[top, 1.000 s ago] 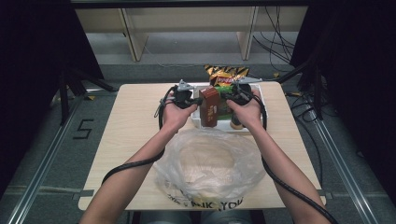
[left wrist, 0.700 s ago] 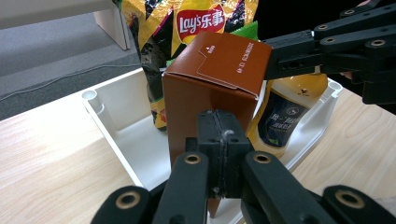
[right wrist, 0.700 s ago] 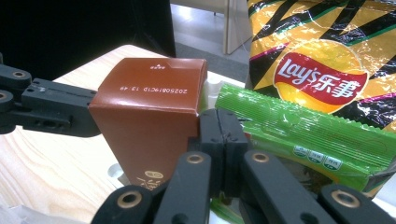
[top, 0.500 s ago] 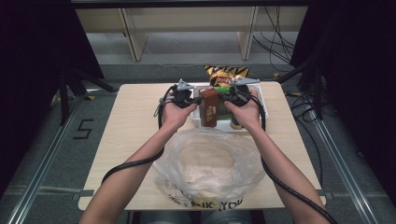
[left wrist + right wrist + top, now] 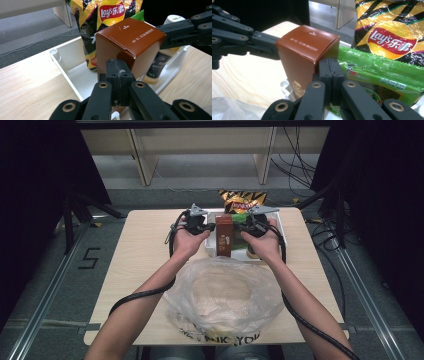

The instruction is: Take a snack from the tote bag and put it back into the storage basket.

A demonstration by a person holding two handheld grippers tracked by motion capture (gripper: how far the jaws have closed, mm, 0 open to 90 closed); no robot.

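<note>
In the white tray (image 5: 285,227), seen from the high view, the brown carton (image 5: 224,236) stands upright, long axis vertical, pressed between left gripper (image 5: 209,226) and right gripper (image 5: 239,226). In the left gripper view its jaws are closed together, empty, tips against the carton's side near the tray wall. The right gripper view shows the same from the opposite side.

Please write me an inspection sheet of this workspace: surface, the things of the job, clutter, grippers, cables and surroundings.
Surface: light wooden table, bare at its left side.
Job's things: brown box upright in the white tray, pressed between both grippers.
Clutter: Lay's chip bag, green packet and a bottle in the tray; clear plastic bag at the near edge.
Grippers: left gripper and right gripper, jaws shut, tips against opposite sides of the box.
Cables: black cable trails beside each forearm.
Surroundings: wooden shelf legs, floor rails, loose wires behind.
</note>
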